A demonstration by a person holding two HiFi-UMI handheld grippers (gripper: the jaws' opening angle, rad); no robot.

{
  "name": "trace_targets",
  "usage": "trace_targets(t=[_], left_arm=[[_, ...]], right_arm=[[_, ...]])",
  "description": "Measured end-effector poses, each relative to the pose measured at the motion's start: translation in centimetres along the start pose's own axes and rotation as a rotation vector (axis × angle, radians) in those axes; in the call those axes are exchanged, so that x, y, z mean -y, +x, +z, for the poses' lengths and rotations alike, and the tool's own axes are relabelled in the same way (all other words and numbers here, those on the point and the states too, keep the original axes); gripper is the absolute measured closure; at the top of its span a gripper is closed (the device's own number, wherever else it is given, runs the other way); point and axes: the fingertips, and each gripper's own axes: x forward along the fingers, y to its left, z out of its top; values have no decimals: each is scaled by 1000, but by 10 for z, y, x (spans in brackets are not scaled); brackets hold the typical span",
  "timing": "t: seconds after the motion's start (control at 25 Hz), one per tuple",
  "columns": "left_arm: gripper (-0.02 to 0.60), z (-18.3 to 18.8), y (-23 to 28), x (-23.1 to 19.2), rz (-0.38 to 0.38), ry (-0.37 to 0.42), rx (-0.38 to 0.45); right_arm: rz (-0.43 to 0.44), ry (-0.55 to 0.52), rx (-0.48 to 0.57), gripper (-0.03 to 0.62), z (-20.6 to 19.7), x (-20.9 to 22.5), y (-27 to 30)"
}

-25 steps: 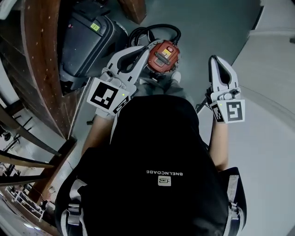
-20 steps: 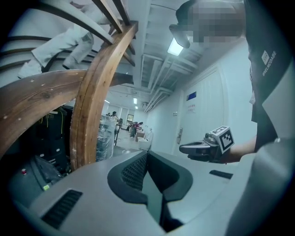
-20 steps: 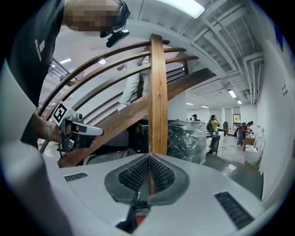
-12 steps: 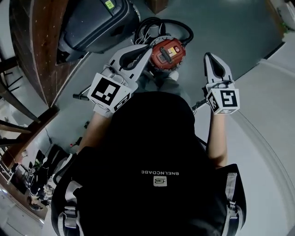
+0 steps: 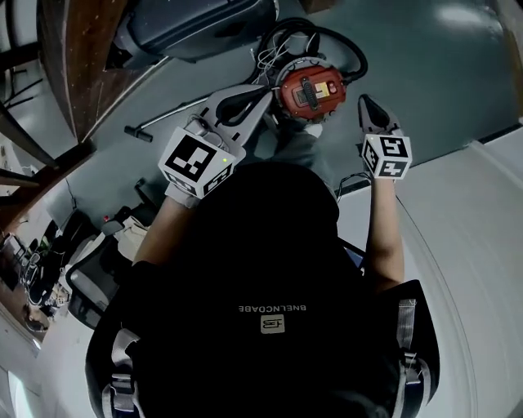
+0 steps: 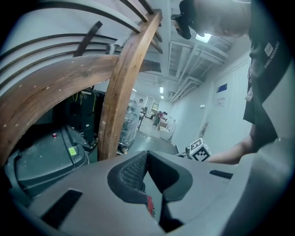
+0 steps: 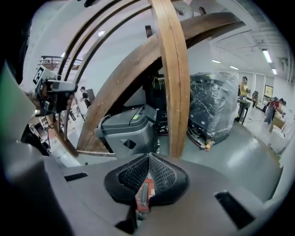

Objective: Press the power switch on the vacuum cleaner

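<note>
Shut at the left gripper, ribbed pads tip to tip, nothing gripped; only a red sliver of the vacuum through the slit behind them. Same at the right gripper: closed and empty, with a strip of the red vacuum low in the gap behind the pads. In the head view, left gripper at upper centre, tips at the left edge of the vacuum, just beside it or touching, hard to tell which; right gripper just to the right of it, near but apart. Vacuum at top centre of that view on the grey floor, black hose looped round behind it, dark bin at upper left, wooden beam down the left side. Judged as the approach step, with no press visible yet. Switch not picked out for sure; perhaps on the dark panel in the middle of the red top. Next, probably: with jaws closed as a blunt point, bring one tip over the switch and push straight down, steadily enough not to skid off the rounded shell or shove the canister along the floor; other gripper perhaps of use for bracing the body
</note>
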Motion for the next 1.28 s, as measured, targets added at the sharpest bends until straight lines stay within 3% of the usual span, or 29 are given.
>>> trace_targets(t=[0.36, 0.8, 1.16, 1.28], left_arm=[[568, -58, 10, -33, 110, -121, -71], [568, -126, 17, -41, 184, -214, -163], [568, -166, 27, -39, 204, -271, -211], [568, -169, 35, -39, 216, -267, -175]], right_arm=[[58, 31, -238, 568, -101, 23, 96], [76, 40, -443, 568, -210, 51, 188], [76, 20, -530, 568, -247, 68, 237], [82, 14, -557, 568, -257, 69, 251]])
